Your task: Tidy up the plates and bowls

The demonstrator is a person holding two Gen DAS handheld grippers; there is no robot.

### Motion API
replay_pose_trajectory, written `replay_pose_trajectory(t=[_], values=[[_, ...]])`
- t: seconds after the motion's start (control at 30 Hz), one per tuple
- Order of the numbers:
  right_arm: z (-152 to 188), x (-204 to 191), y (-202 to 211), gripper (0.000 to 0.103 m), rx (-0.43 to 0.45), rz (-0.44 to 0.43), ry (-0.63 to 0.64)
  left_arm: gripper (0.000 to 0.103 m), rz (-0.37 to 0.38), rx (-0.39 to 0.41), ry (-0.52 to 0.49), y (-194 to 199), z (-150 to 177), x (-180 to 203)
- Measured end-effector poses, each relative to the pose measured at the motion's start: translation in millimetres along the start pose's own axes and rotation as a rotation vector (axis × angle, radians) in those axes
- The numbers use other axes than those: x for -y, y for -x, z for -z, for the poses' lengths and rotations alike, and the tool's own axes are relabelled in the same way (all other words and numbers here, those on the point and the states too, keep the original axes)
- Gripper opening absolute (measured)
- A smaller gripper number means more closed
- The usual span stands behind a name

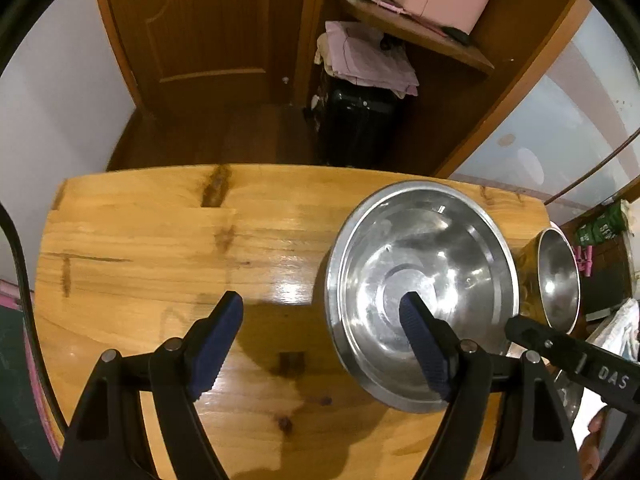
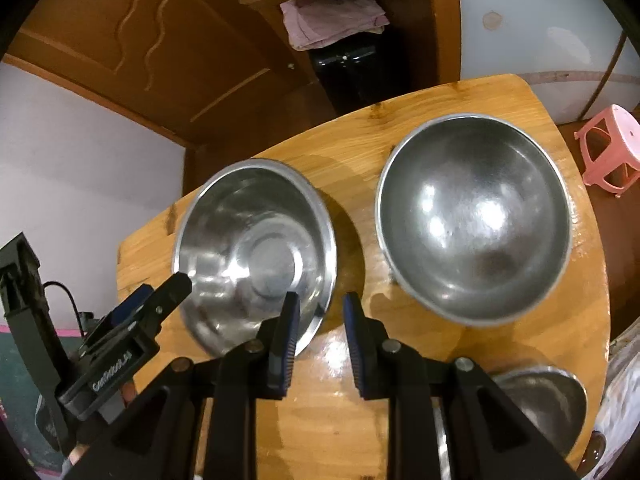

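Wide-rimmed steel bowl [image 2: 256, 256]: stood upright on the wooden table [image 1: 160, 240], toward its left half in the right wrist view; nothing is seen inside it.
Deep steel bowl [image 2: 474, 220]: set upright just beside the first, to its right, apart from it.
Third steel vessel [image 2: 548, 404]: only partly seen at the table's near right edge.
Left gripper [image 1: 324, 344]: pointed steeply down over the table; jaws are spread wide, one finger over bare wood, the other seen over the wide-rimmed bowl's inside; nothing is pinched.
Right gripper [image 2: 320, 344]: pointed steeply down; jaws are held narrowly apart, empty, over the table between the two bowls' near rims.
Surroundings: a wooden door [image 1: 200, 32], a pink stool [image 2: 608, 148].
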State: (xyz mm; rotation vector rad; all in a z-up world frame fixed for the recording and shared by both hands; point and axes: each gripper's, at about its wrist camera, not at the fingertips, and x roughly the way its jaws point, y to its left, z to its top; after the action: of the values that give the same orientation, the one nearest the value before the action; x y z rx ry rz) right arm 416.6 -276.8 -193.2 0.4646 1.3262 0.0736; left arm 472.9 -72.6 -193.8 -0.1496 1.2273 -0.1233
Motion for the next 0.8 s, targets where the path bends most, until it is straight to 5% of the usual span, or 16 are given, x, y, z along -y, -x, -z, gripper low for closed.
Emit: replay_pose_trajectory(t=[0.23, 0.37, 0.8], values=[[-9, 1, -17, 0.017, -0.016, 0.024, -0.012, 0.049, 0.071, -0.049, 0.021, -22, 0, -3], [-7, -5, -16, 0.010, -0.015, 0.031, 0.022, 0.010, 0.096, -0.063, 0.021, -25, 1, -5], [20, -20, 16, 0.010, -0.012, -0.009, 0.073, 0.008, 0.069, -0.063, 0.029, 29, 18, -3]])
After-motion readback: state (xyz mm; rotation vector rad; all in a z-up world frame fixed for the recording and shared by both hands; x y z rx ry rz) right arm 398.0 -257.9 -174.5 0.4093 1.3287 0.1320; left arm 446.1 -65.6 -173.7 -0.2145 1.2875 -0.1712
